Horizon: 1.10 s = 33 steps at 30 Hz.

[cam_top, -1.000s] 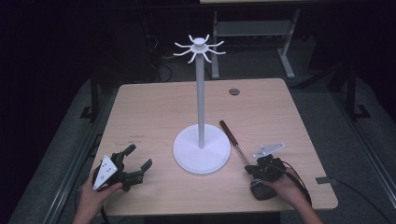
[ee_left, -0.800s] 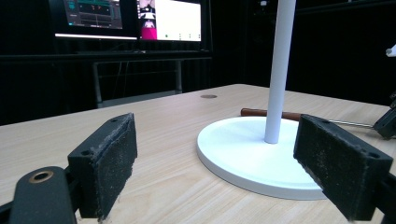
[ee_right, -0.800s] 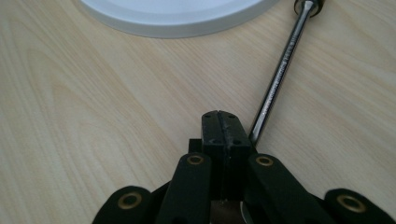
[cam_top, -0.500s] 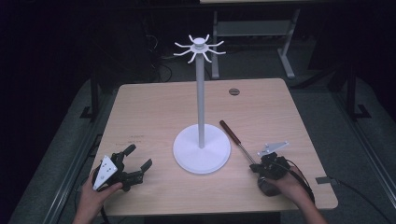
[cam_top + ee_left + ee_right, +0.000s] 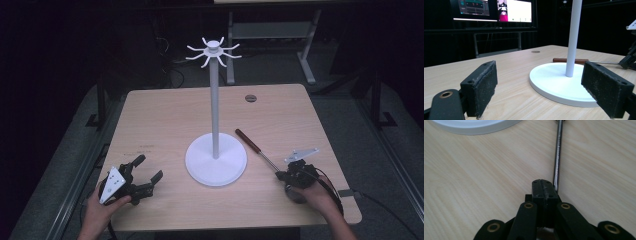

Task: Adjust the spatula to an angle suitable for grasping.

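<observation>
Right gripper view: my right gripper (image 5: 543, 185) is clenched on nothing, the screwdriver (image 5: 557, 155) shaft just beside it; my left gripper (image 5: 145, 172) gapes released near the white stand (image 5: 215, 162)

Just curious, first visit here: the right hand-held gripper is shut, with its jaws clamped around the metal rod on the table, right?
Not quite. The right hand-held gripper is shut, but on nothing: the right gripper view shows its jaws pressed together with the rod lying on the table just beside them, not between them.

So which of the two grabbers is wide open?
The left gripper is open, with its jaws far apart. The right gripper has its jaws pressed together beside the metal rod.
</observation>
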Each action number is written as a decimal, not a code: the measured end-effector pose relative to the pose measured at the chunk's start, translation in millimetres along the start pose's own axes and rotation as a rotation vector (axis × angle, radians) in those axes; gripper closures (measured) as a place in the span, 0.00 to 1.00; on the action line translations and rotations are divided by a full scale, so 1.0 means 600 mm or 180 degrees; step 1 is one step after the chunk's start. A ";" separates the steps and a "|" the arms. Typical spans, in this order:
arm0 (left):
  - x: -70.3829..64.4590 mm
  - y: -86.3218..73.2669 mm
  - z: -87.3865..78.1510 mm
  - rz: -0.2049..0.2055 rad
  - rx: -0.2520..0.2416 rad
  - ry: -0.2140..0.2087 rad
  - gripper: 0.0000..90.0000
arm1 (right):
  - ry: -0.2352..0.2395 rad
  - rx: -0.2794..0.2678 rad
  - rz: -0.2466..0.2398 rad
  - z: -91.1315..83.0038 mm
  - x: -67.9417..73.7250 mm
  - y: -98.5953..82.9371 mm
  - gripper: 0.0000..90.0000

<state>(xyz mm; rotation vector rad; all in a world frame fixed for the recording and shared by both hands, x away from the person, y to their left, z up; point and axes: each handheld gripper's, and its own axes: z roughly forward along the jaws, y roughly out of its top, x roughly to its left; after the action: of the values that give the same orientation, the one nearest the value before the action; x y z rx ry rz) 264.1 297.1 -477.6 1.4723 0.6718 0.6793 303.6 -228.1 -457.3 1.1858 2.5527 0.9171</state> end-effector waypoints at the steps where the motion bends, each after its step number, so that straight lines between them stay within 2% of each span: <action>1: 0.000 0.000 0.000 0.0002 -0.0001 -0.0002 0.14 | -0.0021 -0.0011 0.0000 -0.001 -0.004 -0.001 1.00; 11: 0.000 0.000 -0.001 0.0028 0.0002 -0.0012 0.14 | -0.0122 -0.0029 0.0112 -0.008 -0.032 -0.007 1.00; 22: 0.000 0.000 -0.001 0.0039 0.0004 -0.0015 0.14 | -0.0181 -0.0080 0.0163 -0.011 -0.060 -0.012 1.00; 33: 0.000 0.000 -0.001 0.0046 0.0004 -0.0015 0.14 | -0.0156 -0.0159 0.0146 -0.017 -0.066 -0.013 1.00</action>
<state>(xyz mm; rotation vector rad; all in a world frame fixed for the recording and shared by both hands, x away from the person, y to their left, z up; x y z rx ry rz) 263.9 297.4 -477.5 1.4808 0.6588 0.6865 321.1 -266.2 -457.4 1.2418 2.4596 0.9440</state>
